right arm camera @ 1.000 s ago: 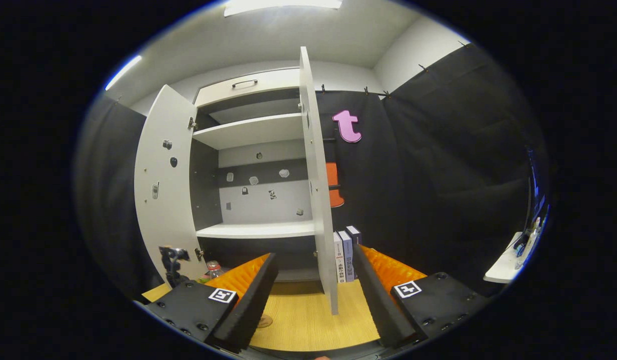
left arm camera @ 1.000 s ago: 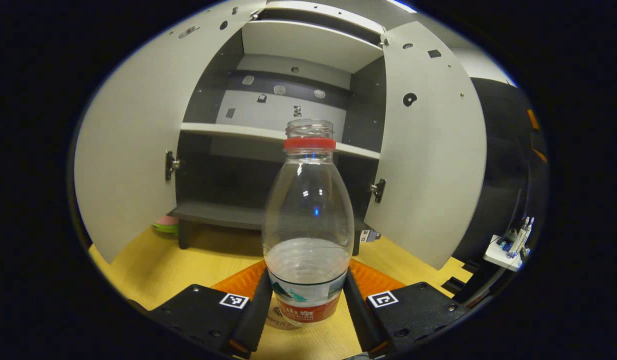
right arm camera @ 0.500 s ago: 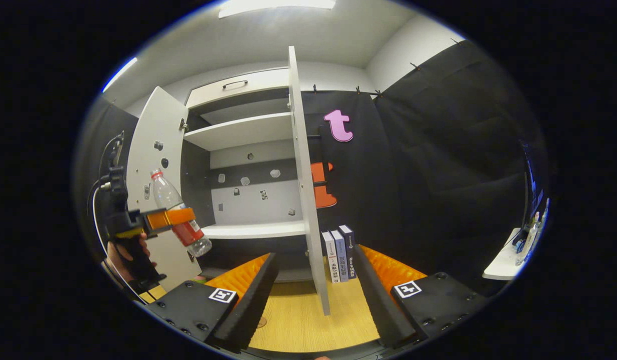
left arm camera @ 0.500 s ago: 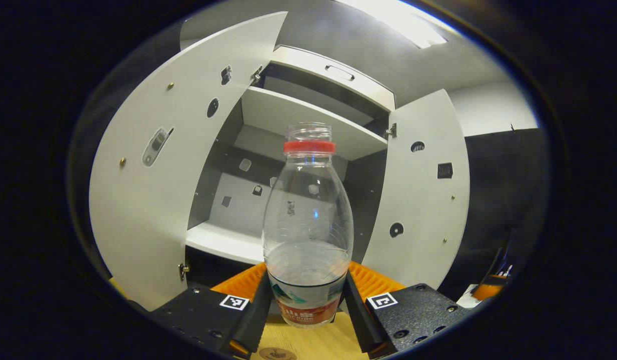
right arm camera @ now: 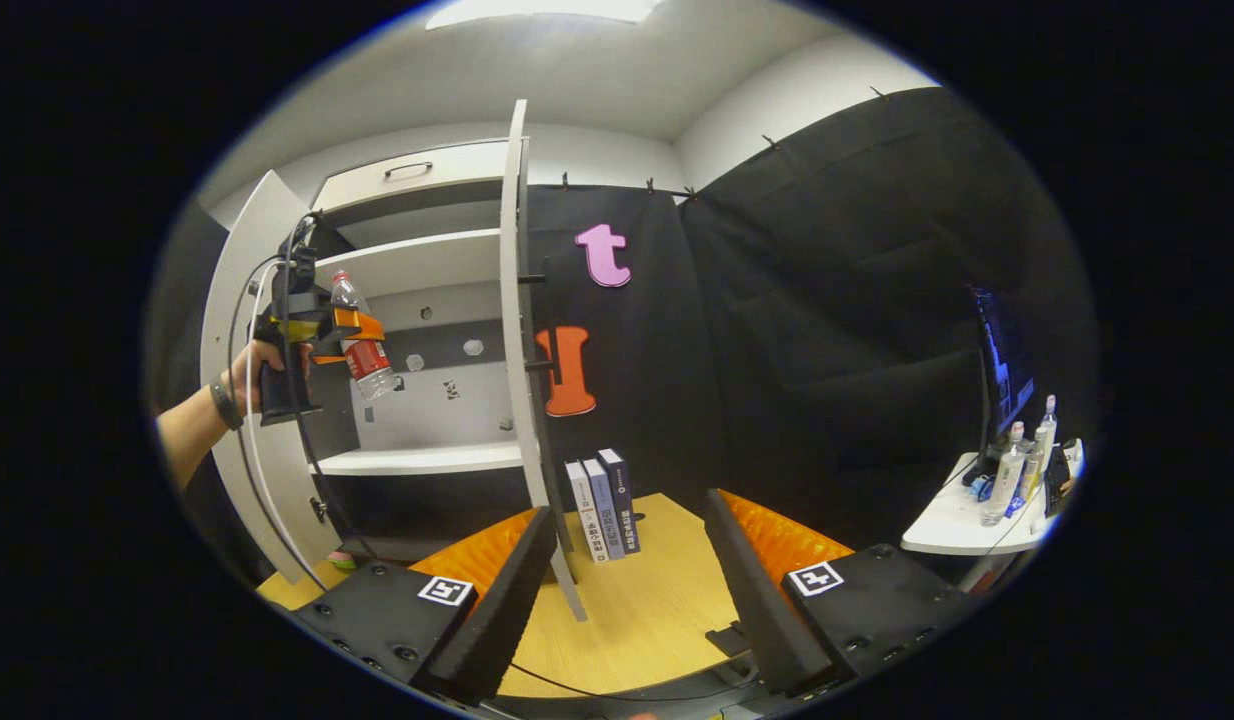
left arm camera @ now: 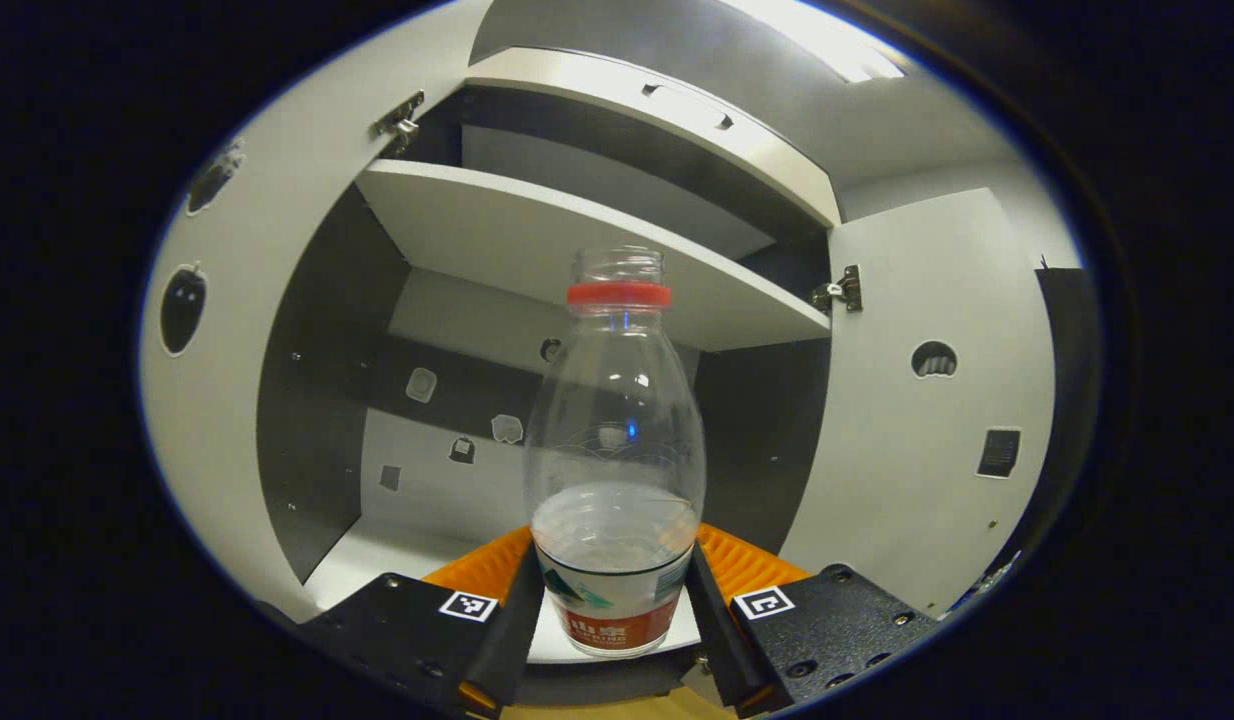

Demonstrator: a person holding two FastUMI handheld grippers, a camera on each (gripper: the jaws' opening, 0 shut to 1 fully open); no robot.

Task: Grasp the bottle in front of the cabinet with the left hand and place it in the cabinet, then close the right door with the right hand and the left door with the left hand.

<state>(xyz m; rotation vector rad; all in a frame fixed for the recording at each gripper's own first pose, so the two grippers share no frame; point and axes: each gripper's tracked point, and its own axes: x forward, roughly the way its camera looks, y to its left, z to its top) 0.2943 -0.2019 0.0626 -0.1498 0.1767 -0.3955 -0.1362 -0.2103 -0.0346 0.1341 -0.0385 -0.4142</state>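
Left gripper view: left claw (left arm camera: 613, 610) clamps uncapped, nearly empty bottle (left arm camera: 615, 440) before open cabinet (left arm camera: 537, 250).

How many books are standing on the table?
3. The books stand upright side by side on the table, just right of the open cabinet door. Others may hide behind it.

wooden table (right arm camera: 637, 610) with three upright books (right arm camera: 602, 505) and the cabinet (right arm camera: 427, 300) on it
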